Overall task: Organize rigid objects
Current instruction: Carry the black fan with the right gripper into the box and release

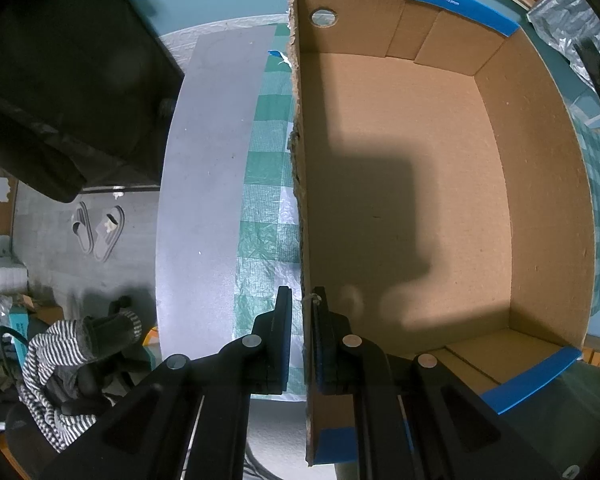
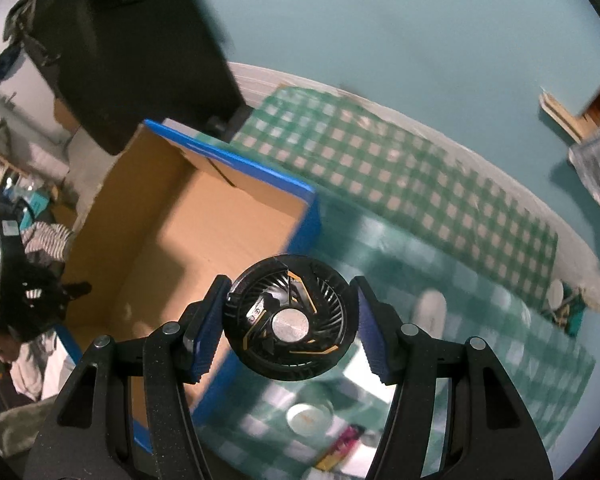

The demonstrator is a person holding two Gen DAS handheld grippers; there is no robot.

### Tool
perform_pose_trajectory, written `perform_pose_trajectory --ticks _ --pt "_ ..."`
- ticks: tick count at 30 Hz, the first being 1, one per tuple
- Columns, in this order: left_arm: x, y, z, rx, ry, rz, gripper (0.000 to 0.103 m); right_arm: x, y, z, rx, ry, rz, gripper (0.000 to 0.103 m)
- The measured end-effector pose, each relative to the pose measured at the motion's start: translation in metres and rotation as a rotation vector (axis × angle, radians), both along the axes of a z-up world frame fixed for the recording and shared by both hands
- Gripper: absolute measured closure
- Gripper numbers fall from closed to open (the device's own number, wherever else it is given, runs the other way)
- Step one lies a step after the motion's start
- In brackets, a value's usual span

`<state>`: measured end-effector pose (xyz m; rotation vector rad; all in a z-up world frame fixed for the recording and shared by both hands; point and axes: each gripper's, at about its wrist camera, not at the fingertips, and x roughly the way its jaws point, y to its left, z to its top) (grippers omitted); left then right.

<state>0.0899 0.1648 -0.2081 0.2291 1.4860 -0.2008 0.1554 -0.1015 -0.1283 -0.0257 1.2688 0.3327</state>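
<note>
Cardboard box (image 1: 420,200) with blue-taped rims sits open on a table covered by a green-and-white checked cloth (image 2: 400,168); its brown floor is bare, with only a dark shadow lying across it. The left gripper (image 1: 302,304) points straight down over the box's left wall, and its jaws are pinched onto that ragged cardboard edge, one finger outside the box and one inside. Beside the box on that side, a strip of grey tabletop (image 1: 204,200) shows next to the cloth, and beyond the table edge a pair of slippers (image 1: 98,232) lies on the floor, with a striped garment (image 1: 60,368) nearer the camera.

In the right wrist view, the right gripper (image 2: 290,316) grips a round black fan (image 2: 290,320) with curved blades, a silver hub and thin yellow lines on its frame. The blue pads press on the fan's opposite edges, so the jaws stand about half spread around it. The fan hangs in the air above the cloth, just right of the box's near blue corner. Below it, blurred on the cloth, lie a small round tin (image 2: 310,416), a white oblong object (image 2: 430,308) and a pink-and-yellow item (image 2: 342,446) too smeared to identify
</note>
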Motion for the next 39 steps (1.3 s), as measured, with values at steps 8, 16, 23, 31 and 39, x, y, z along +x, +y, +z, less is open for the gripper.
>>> perform_pose_trajectory --ticks 8,16,23,31,39 --pt "0.000 -0.001 -0.003 0.002 0.008 0.002 0.094 0.026 0.042 -0.011 -0.001 0.010 0.090 0.042" --pt "0.000 0.000 -0.002 0.000 0.012 0.001 0.094 0.039 0.061 -0.039 -0.037 0.064 0.140 0.042" --pt "-0.002 -0.002 -0.002 0.001 0.018 -0.002 0.094 0.039 0.053 -0.051 -0.055 0.100 0.131 0.042" --pt "-0.003 -0.004 -0.003 0.005 0.026 -0.001 0.094 0.039 0.054 -0.049 -0.074 0.096 0.138 0.042" --pt "-0.002 -0.005 -0.005 0.009 0.025 -0.004 0.094 0.039 0.054 -0.048 -0.066 0.088 0.129 0.042"
